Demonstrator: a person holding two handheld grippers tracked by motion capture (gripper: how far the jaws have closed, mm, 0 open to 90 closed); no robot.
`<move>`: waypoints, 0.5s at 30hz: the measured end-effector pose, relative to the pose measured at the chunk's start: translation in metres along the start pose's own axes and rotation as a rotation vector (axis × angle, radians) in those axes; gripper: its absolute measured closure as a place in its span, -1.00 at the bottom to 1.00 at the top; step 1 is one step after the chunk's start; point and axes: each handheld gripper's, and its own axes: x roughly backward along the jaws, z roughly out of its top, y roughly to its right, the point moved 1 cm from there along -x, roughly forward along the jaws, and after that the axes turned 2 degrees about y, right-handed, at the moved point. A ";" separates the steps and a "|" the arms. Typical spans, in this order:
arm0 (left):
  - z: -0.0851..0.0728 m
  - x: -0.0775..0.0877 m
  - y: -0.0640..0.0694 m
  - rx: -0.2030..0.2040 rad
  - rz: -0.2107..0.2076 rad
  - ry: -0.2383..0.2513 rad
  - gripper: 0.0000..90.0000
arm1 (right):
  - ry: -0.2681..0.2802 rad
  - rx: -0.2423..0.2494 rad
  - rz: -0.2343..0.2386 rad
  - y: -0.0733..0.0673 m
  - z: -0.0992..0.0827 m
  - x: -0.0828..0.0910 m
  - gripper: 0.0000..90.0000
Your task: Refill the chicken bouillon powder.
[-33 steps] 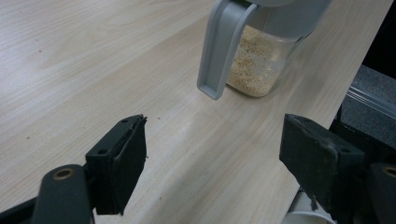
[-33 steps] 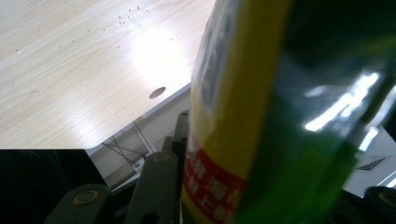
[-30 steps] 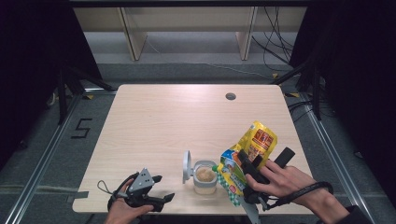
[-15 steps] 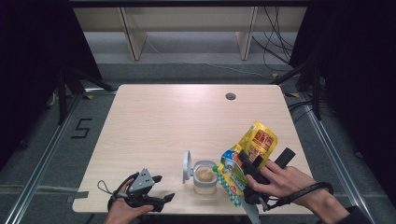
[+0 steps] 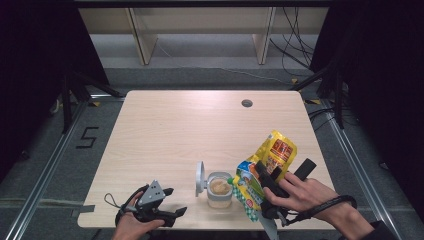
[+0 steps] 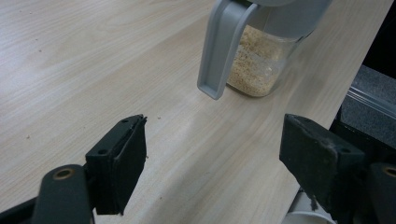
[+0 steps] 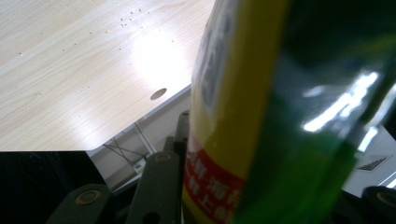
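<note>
A clear jar (image 5: 220, 190) of beige crumbs stands near the table's front edge, its grey flip lid (image 5: 200, 178) open to the left. Just right of it a yellow and green snack bag (image 5: 272, 152) leans over the jar, and my right gripper (image 5: 281, 169) is shut on it. In the right gripper view the bag (image 7: 261, 116) is pressed close between the jaws. My left gripper (image 5: 176, 201) rests at the front left, open with nothing in it, pointing at the jar (image 6: 261, 60) and its hanging lid (image 6: 219, 51).
The wooden table (image 5: 200, 130) has a cable hole (image 5: 247, 103) at the back right. Its front edge runs right beside the jar and both hands. Shelving legs and cables stand on the floor beyond the far edge.
</note>
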 end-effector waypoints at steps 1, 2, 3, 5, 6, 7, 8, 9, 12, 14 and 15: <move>0.000 0.000 0.000 0.001 0.000 0.001 -0.50 | 0.000 -0.001 -0.001 0.000 0.000 0.000 0.58; 0.000 0.000 0.000 0.000 0.000 0.000 -0.50 | 0.000 -0.002 0.000 0.000 0.000 0.000 0.58; 0.000 0.001 -0.001 -0.013 0.001 -0.012 -0.50 | 0.001 -0.004 0.001 0.000 0.000 0.000 0.58; 0.000 0.000 0.000 0.006 -0.001 0.000 -0.50 | 0.000 -0.007 0.002 -0.001 0.000 0.000 0.58; 0.000 0.001 -0.001 -0.007 0.001 -0.012 -0.50 | 0.001 -0.005 0.004 -0.002 0.000 0.000 0.58; 0.000 0.001 -0.001 -0.009 0.001 -0.013 -0.50 | 0.002 -0.004 0.002 -0.002 0.001 0.000 0.58; 0.000 0.001 -0.001 -0.009 0.002 -0.012 -0.50 | 0.001 -0.002 0.003 -0.002 0.000 0.000 0.58; 0.000 0.001 -0.001 -0.008 0.002 -0.012 -0.50 | 0.001 -0.001 0.002 -0.002 0.000 0.000 0.58; 0.000 0.001 -0.001 -0.008 0.001 -0.011 -0.50 | -0.001 0.000 0.001 -0.002 0.000 0.000 0.58; 0.000 0.001 -0.001 -0.008 0.002 -0.012 -0.50 | -0.001 -0.003 0.004 -0.002 0.000 0.000 0.58; 0.000 0.001 -0.001 -0.008 0.002 -0.012 -0.50 | -0.001 -0.005 0.002 -0.002 0.000 0.000 0.58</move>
